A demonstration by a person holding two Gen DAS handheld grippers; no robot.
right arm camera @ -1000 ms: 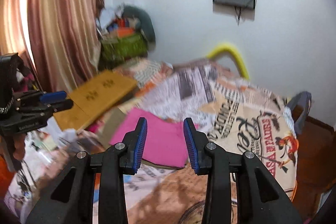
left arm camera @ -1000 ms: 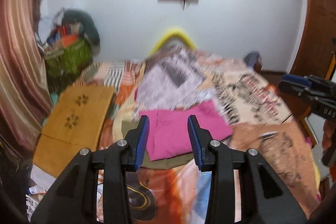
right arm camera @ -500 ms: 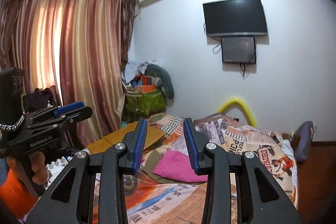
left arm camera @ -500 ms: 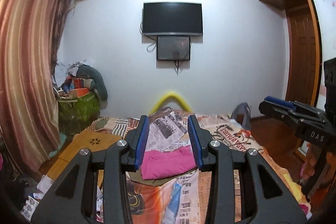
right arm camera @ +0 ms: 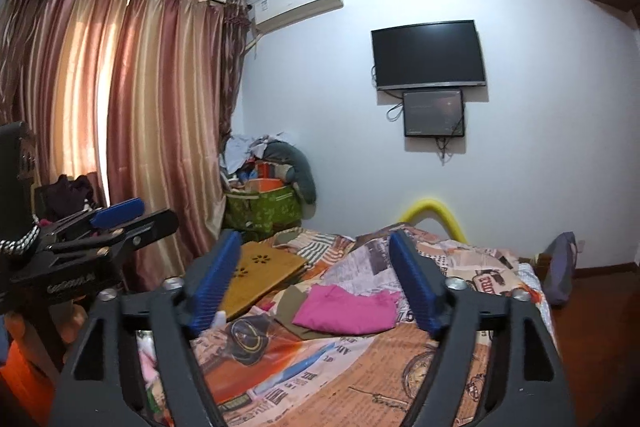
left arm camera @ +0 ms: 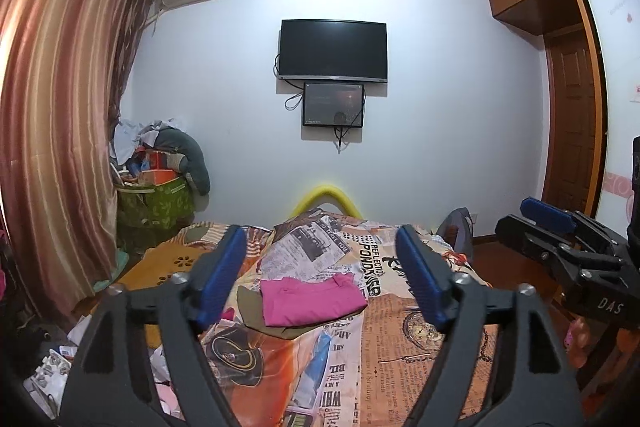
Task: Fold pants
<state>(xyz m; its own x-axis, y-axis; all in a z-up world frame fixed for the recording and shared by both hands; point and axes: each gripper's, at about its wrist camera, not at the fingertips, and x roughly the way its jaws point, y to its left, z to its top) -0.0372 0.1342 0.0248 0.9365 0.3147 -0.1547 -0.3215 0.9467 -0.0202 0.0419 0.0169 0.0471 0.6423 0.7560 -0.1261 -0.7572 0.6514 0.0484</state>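
Hovering well back from the bed [left arm camera: 420,347], both hand-held grippers [left arm camera: 320,283] [right arm camera: 316,283] have just spread wide, empty; the pink pants [left arm camera: 312,301] lie folded mid-bed. Reaching again risks dragging folds loose.

Two tools [left arm camera: 320,273] [right arm camera: 316,277], one folded pink pants [left arm camera: 312,301], two wall screens [left arm camera: 333,51] [left arm camera: 333,104], one bed [left arm camera: 420,327]

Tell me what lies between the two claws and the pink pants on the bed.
Nothing visible. The pink pants lie folded on an olive garment on the bedspread, with only bare bedspread ahead of the left claw and the right claw. Both claws have just been opening and hold nothing.
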